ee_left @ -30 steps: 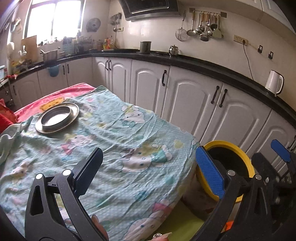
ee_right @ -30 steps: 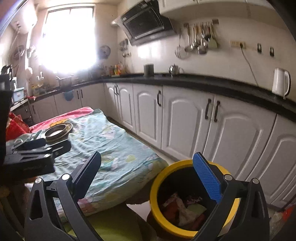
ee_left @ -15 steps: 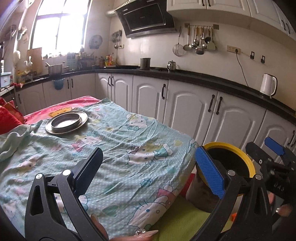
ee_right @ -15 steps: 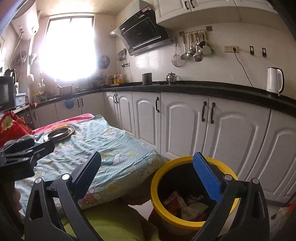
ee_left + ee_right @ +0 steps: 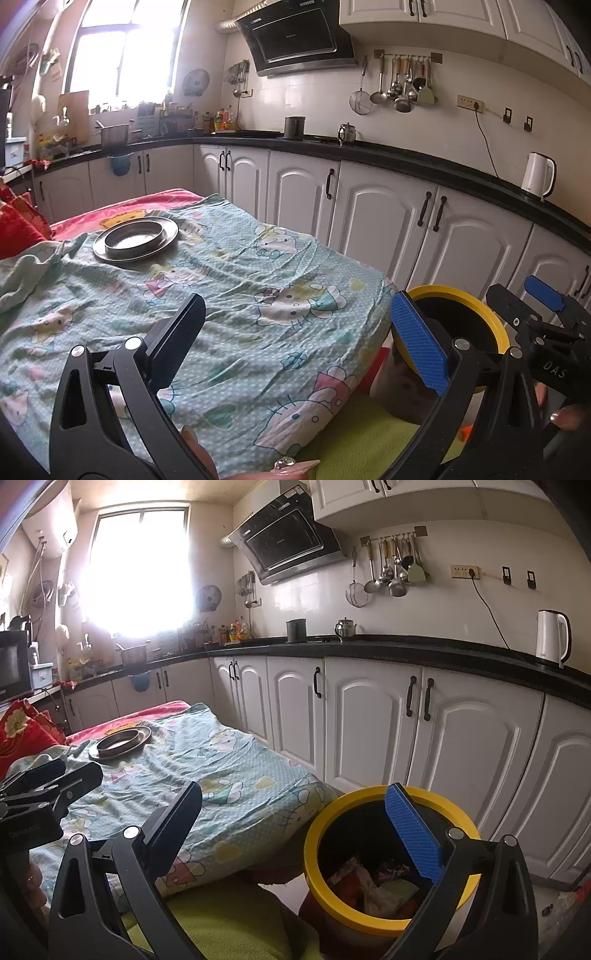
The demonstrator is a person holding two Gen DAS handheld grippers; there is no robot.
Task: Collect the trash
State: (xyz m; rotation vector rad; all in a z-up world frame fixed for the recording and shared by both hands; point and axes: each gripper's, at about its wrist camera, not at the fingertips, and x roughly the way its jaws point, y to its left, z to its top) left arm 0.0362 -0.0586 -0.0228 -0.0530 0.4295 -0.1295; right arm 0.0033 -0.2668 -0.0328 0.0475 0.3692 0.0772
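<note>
A yellow-rimmed trash bin [image 5: 325, 882] stands on the floor at the table's right corner, with crumpled wrappers [image 5: 373, 886] inside; it also shows in the left wrist view [image 5: 480, 306]. My right gripper [image 5: 295, 823] is open and empty, hovering above the bin's near left side. My left gripper [image 5: 299, 332] is open and empty over the front part of the cartoon-print cloth [image 5: 258, 295] on the table. The right gripper also shows at the right edge of the left wrist view [image 5: 532, 314]. No loose trash shows on the cloth.
A metal plate with a shallow metal bowl [image 5: 135, 240] sits at the table's far left. White cabinets [image 5: 369, 218] under a black counter run close behind the table and bin. A white kettle [image 5: 537, 181] stands on the counter. A green cloth [image 5: 229, 919] lies below the grippers.
Both grippers have risen and tilted up, so more of the wall and upper cabinets shows. Both stay open and empty. The bin and plate have not moved.
</note>
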